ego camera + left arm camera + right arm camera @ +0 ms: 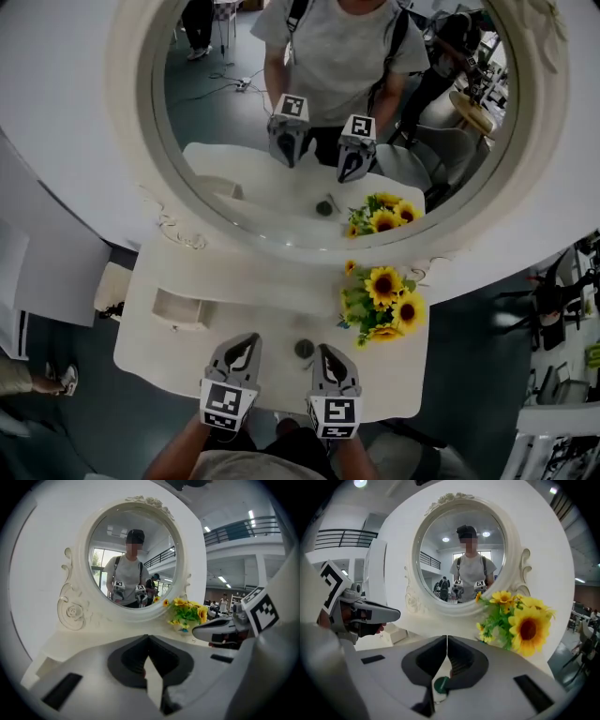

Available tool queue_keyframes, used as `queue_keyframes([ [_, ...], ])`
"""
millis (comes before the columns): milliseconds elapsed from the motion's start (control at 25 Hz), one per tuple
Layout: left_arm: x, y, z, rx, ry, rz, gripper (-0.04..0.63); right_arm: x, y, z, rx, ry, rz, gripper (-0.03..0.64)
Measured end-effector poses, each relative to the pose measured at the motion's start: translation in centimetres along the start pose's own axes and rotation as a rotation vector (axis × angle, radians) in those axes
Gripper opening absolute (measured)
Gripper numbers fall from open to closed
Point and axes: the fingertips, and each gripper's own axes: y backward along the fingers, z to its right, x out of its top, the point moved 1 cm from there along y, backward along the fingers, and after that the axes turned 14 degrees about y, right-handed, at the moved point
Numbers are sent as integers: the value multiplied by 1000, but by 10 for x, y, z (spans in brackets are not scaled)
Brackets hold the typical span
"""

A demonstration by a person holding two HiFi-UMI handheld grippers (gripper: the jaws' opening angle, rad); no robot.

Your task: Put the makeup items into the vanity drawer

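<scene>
1. Head view: the task looks barely begun.
   - A small dark round makeup item (304, 349) lies on the white vanity tabletop (159, 361), between the two grippers and just beside the right one.
   - The small white drawer (178, 307) sits at the tabletop's left, well apart from the item. It seems to stand open, and nothing shows inside it.
   - The left gripper (242, 352) and right gripper (328, 361) hover over the near edge, and neither carries anything.
   - A bunch of yellow artificial sunflowers (384, 300) stands at the right, below the round white-framed mirror (131, 141).
   - Only this view gives the whole layout.

2. Left gripper view: the left gripper (148, 644) is clenched, jaws meeting with nothing between them.
   - Neither the makeup item nor the drawer appears here.
   - The view shows the right gripper alongside, the sunflowers and the mirror.

3. Right gripper view: the right gripper (447, 641) is also clenched and empty at its tips.
   - This view alone shows the item's colour: a green disc (440, 685) seen through the gap under the jaws. I judge it to be lying on the tabletop rather than grasped.
   - The drawer shows at the left, behind the left gripper.
   - Picking up and stowing all remain.
</scene>
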Motion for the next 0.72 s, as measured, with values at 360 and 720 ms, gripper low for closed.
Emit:
queue_keyframes([
  [360,-67,-18,-4,24,57,-95,-2,-70,-22,-20,77,-14,-114,18],
  [720,-100,-29,-13,41,88,-146,-2,-111,-41,-31,132,-29,-213,18],
])
